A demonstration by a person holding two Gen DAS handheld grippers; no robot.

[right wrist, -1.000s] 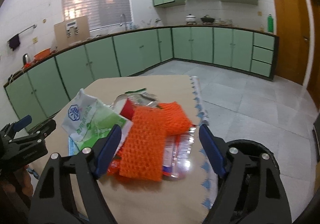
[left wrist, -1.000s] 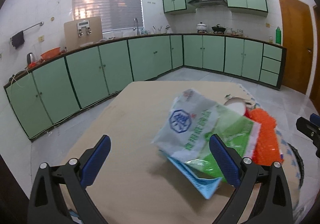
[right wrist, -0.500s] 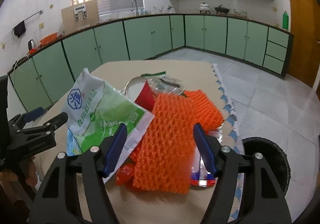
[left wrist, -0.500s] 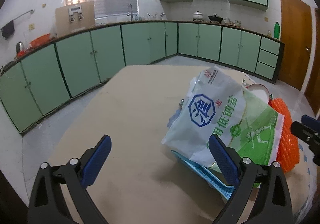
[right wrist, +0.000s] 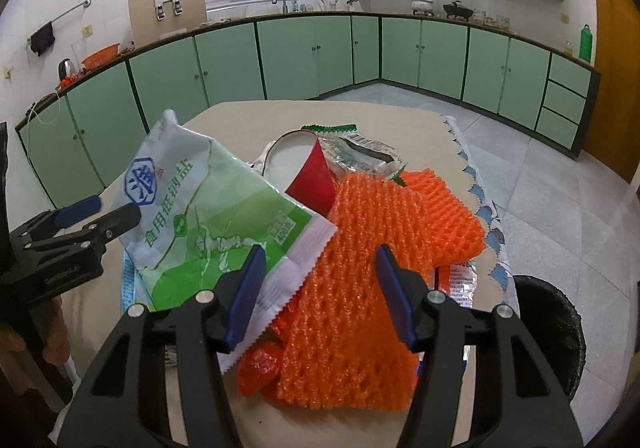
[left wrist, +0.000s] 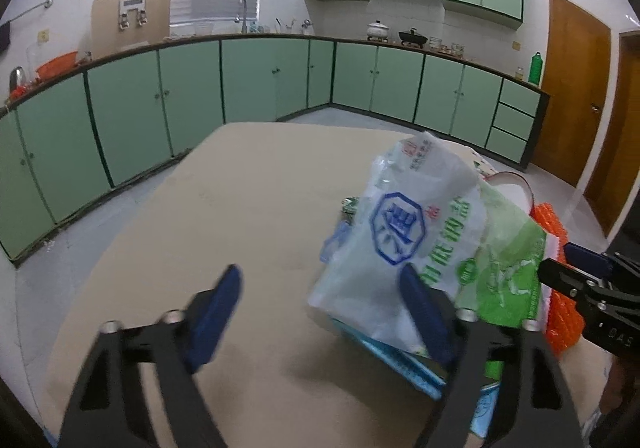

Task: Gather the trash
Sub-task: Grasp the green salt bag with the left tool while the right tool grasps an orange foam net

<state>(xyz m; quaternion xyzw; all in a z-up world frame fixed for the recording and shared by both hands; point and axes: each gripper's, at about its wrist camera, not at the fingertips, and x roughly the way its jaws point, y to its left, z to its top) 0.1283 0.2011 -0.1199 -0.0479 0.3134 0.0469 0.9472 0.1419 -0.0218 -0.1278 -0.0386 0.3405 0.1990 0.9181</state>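
A pile of trash lies on the beige table (left wrist: 240, 188). On top is a white and green salt bag (left wrist: 424, 236) (right wrist: 204, 216), with an orange foam net (right wrist: 360, 268) beside it. A red paper cup (right wrist: 312, 180) and crumpled wrappers (right wrist: 360, 152) lie behind them. My left gripper (left wrist: 320, 272) is closing at the bag's lower left corner. That corner lies between the jaws, and the pads stand clear of it. My right gripper (right wrist: 321, 252) is also closing. The foam net and the bag's white edge lie between its fingers, which do not squeeze them.
A black bin (right wrist: 548, 328) stands on the floor by the table's right edge. A blue packet (left wrist: 400, 356) lies under the salt bag. Green cabinets (left wrist: 192, 96) line the far walls. A hand holds the left gripper (right wrist: 116, 210) at the left of the right wrist view.
Both grippers have come closer to the pile and lower. The jaws of both have narrowed. The salt bag and foam net now fill more of each view.
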